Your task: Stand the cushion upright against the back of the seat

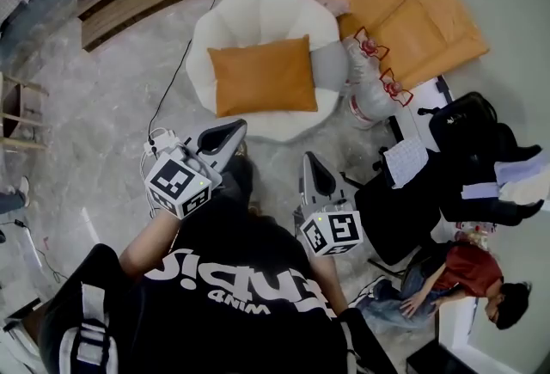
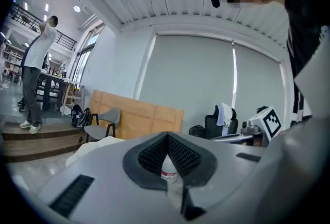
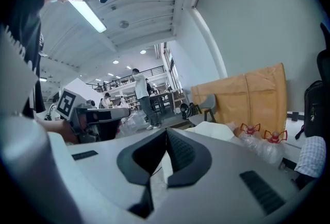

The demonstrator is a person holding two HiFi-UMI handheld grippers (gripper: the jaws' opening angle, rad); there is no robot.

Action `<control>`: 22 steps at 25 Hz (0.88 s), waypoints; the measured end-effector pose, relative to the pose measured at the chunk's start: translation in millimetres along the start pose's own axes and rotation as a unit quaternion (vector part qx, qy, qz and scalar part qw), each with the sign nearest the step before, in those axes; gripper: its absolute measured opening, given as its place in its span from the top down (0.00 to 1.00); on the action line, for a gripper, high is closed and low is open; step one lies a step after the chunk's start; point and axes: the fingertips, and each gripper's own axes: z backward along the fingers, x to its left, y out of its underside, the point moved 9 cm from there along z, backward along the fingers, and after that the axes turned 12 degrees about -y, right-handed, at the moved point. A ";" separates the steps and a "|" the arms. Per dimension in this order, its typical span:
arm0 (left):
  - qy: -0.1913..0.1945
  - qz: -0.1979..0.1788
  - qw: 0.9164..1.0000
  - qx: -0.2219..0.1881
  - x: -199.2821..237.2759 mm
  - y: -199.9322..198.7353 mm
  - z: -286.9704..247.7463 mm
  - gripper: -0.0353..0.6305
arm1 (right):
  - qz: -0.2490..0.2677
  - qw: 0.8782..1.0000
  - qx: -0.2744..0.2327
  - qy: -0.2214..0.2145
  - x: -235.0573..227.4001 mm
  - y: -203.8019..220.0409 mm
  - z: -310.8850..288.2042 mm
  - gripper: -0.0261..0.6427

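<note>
Both grippers are shut with nothing between their jaws. Your left gripper [image 1: 230, 133] hangs in the air just short of the front edge of the seat [image 1: 258, 7], its tip aimed at the seat, and its own view shows the two dark ribbed pads [image 2: 180, 156] pressed together at the tip. A clear bottle [image 2: 168, 171] with a red band shows through the notch behind the pads, but it stands out in the room and is not gripped. Your right gripper [image 1: 311, 162] hangs beside the left one, a little farther back from the seat. Its jaws also meet along one line, with only floor showing beyond them.

The cushion [image 1: 262, 76], orange and rectangular, lies flat in the middle of the round white seat. One long edge runs along the seat's front edge and the other faces the far rim. Neither gripper touches it. A grey pad [image 1: 328, 67] sits on the seat at the cushion's right edge. Off the seat's right side, large water bottles [image 1: 371, 84] with red handles lie on the floor [image 1: 103, 106].
</note>
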 end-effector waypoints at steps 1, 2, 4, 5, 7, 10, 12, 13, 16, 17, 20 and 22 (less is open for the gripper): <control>0.002 0.001 1.000 0.001 8.0 -0.7 -8.9 0.94 | -0.001 1.000 0.002 0.000 -5.1 -1.5 -10.3 0.93; 0.004 0.002 1.000 0.003 16.3 -2.0 -18.0 0.94 | -0.001 1.000 0.004 0.000 -10.4 -3.6 -21.1 0.93; 0.009 0.006 1.000 0.004 33.4 -5.8 -37.0 0.94 | -0.002 1.000 0.009 0.000 -21.5 -8.8 -43.3 0.93; 0.011 0.008 1.000 0.005 42.0 -8.0 -46.6 0.94 | -0.002 1.000 0.013 -0.001 -27.0 -11.5 -54.6 0.93; 0.014 0.009 1.000 0.009 59.0 -12.2 -65.9 0.94 | 0.001 1.000 0.024 -0.003 -37.4 -17.5 -77.4 0.93; 0.031 0.009 0.999 0.022 82.8 -19.6 -94.5 0.94 | 0.002 1.000 0.027 0.003 -51.6 -31.3 -112.7 0.93; 0.045 0.009 0.999 0.030 96.9 -25.4 -110.7 0.94 | 0.001 1.000 0.027 0.005 -58.5 -41.2 -135.7 0.93; 0.051 0.008 0.998 0.032 103.7 -28.3 -118.0 0.94 | 0.002 1.000 0.027 0.006 -61.4 -45.5 -147.1 0.93; 0.068 0.006 0.997 0.027 125.0 -36.6 -135.3 0.94 | 0.005 1.000 0.026 0.004 -67.6 -55.0 -180.1 0.93; 0.072 0.005 0.997 0.024 132.3 -39.3 -139.3 0.94 | 0.006 1.000 0.026 0.002 -68.1 -57.6 -189.9 0.93; 0.083 -0.003 0.996 0.019 150.7 -46.9 -153.2 0.94 | 0.010 1.000 0.022 0.004 -69.6 -65.6 -212.0 0.93; 0.103 -0.009 0.994 0.023 154.9 -50.9 -163.8 0.94 | 0.009 1.000 0.018 0.016 -72.1 -68.7 -217.8 0.93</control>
